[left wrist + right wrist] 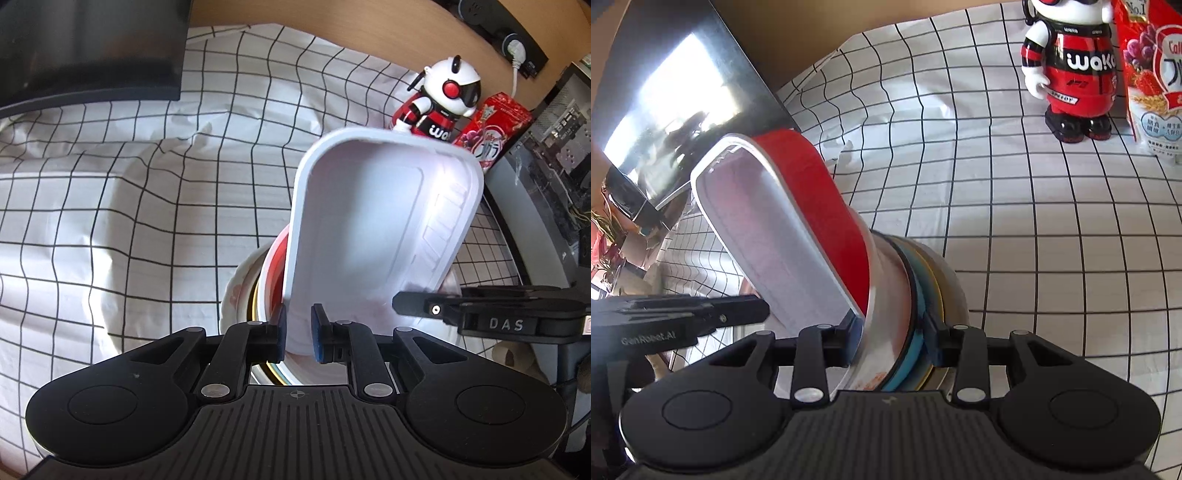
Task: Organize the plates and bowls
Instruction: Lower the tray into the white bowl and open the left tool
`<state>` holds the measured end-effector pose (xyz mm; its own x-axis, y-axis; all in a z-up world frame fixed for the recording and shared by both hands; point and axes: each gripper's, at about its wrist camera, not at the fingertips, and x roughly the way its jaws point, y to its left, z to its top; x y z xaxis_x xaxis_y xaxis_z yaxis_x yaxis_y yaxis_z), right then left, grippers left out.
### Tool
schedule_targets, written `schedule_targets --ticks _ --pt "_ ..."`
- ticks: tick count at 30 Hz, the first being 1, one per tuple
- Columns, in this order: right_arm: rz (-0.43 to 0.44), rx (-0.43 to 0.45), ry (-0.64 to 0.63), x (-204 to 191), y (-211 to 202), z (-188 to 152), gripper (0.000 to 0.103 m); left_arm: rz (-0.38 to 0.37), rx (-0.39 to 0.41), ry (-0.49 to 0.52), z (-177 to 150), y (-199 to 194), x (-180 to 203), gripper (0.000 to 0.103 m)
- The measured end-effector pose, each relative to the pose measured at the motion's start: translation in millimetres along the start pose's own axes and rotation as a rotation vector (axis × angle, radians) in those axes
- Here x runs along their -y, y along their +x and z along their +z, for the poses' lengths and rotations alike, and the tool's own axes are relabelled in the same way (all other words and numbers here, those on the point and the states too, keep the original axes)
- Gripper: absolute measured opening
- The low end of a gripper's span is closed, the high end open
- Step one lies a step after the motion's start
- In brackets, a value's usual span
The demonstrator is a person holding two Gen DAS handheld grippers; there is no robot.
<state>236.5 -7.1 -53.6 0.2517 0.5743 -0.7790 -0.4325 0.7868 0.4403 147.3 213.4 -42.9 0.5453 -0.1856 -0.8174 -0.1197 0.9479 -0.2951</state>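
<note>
White plastic is filling the middle of both views: the left gripper [298, 334] is pinching the near rim of a rectangular tray [373, 221], white inside and red outside, its blue pads nearly together on that thin edge, and it is holding the tray tipped up on end above the checked cloth [110, 221]. The right gripper [894, 341] is clamping a stack of dishes [923, 295] edge-on, its jaws a moderate way apart and pressing on the outer faces, with the tray's lower end resting against or tucked into that stack. The job at this moment, by the look of it, is nesting the tray in with the dishes, and doing it well means the right hand is keeping the stack steady while the left is lowering the tray flat rather than letting it swing, since a pinch on one rim gives little control of such a long piece. Sliding it in squarely matters too, because the stack is held only by its edges and could fan apart. Counting now: one tray, and in the stack roughly four or five dishes showing as white, blue, yellow and pale rims, though the exact number cannot be told. Beyond them are standing one toy figure [1071, 70] and one snack bag [1152, 74], well apart from the work.
</note>
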Motion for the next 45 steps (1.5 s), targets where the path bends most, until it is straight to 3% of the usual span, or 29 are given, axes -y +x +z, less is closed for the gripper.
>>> schedule_targets --ticks 7,14,18,21,23,30,36,41,45 --pt "0.003 -0.013 0.02 1 -2 -10 0.037 -0.019 0.048 0.017 1 -20 1 0.018" --pt "-0.001 0.018 0.057 -3 -10 -14 0.037 0.003 0.039 0.043 0 -19 -2 0.018" --pt "-0.04 0.033 0.087 -7 -13 -20 0.037 0.03 0.024 0.071 4 -13 -8 0.018" --pt "-0.069 0.029 0.111 -12 -10 -25 0.037 -0.001 -0.001 0.087 7 -5 -19 0.022" --pt "-0.087 0.031 0.118 -15 -8 -26 0.036 -0.018 -0.012 0.097 9 1 -23 0.03" --pt "-0.166 0.025 0.119 -32 -5 -27 0.036 -0.049 -0.005 0.092 12 10 -28 0.031" --pt "-0.205 0.031 0.116 -38 -5 -28 0.036 -0.068 0.044 0.051 7 4 -34 0.031" --pt "-0.196 0.126 0.096 -40 -23 -30 0.035 -0.001 0.165 0.036 0 -22 -25 0.031" --pt "-0.166 0.211 0.091 -43 -45 -41 0.036 0.079 0.224 -0.031 -15 -45 -19 0.031"
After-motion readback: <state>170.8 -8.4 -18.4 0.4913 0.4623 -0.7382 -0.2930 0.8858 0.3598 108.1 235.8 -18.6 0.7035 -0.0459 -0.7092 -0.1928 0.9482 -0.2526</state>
